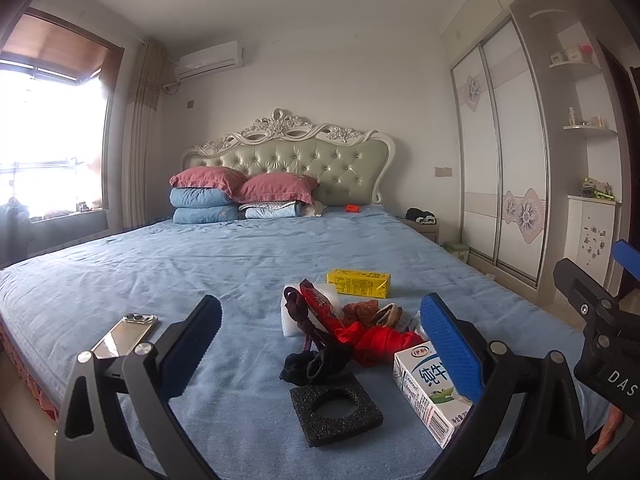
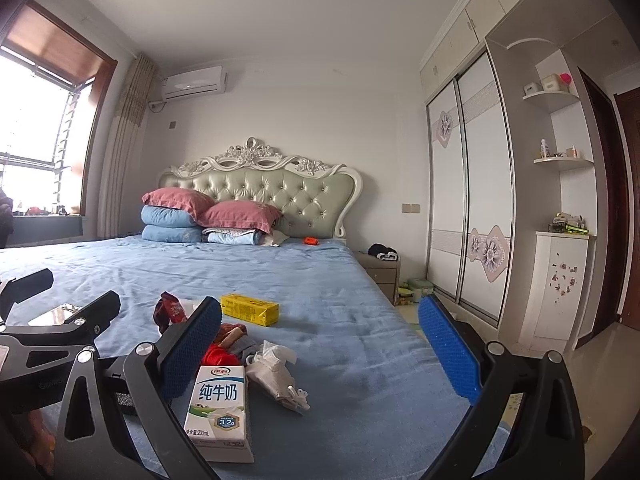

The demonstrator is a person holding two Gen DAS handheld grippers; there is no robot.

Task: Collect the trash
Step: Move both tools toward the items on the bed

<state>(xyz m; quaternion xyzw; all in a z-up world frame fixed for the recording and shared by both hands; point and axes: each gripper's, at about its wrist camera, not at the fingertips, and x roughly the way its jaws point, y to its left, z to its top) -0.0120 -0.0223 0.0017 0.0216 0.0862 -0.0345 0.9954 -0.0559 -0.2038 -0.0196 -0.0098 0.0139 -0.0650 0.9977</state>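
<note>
While on bed (image 2: 340,288), "3.2g" milk carton (image 2: 218,412).

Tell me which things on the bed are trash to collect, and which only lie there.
Likely trash: milk carton, yellow carton, black foam square, crumpled tissue, red snack wrapper.

Likely not trash: phone, pillows, folded quilts, small orange object. Both grippers are open and empty.

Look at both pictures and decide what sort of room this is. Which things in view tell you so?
A home bedroom. A wide bed with a tufted headboard and stacked pillows fills the room, and a sliding-door wardrobe lines the side wall.
</note>
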